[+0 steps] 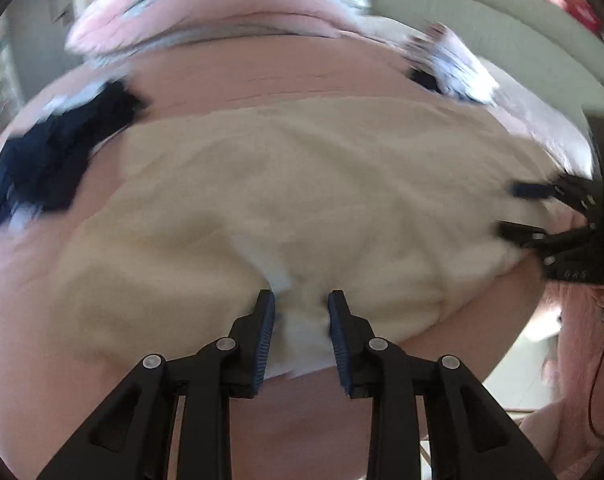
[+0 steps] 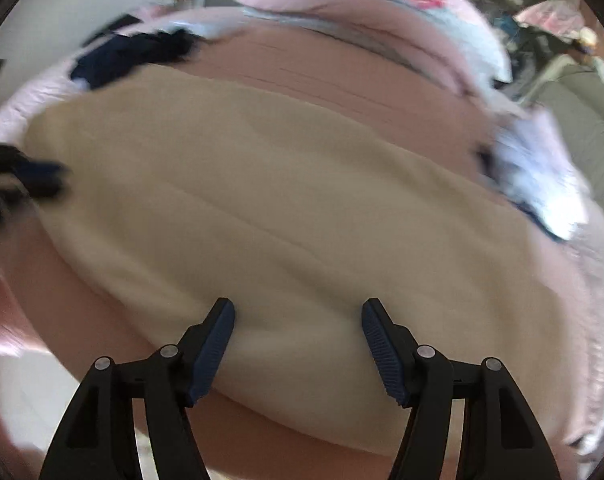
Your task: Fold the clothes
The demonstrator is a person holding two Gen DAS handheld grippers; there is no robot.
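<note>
Pink bedding covers the bed (image 1: 261, 80) that carries everything, with a pink and grey pillow (image 1: 205, 4) at its far end and a grey couch (image 1: 482, 12) beyond. Spread flat ahead of both sets of jaws lies the cream garment (image 1: 302, 184), the piece being folded; a dark navy garment (image 1: 53, 168) sits off to the left of the left jaws, and a pale patterned garment (image 2: 542, 184) lies to the right of the right jaws. The left gripper (image 1: 300, 312) has its jaws a little apart, with a raised pucker of cream cloth and its whiter underside between them; whether the pads press on it is unclear, though they look to stand just off it. The right gripper (image 2: 297, 320) has its jaws wide apart over the garment's near hem, holding nothing. Both views are smeared by motion. The step looks like setting down or re-gripping the near edge. To do it well, each set of jaws should take one layer at a matching spot on the hem, so the fold line runs straight, and the cloth should be kept taut between them. A bunched grab on the left would likely leave a crease.
</note>
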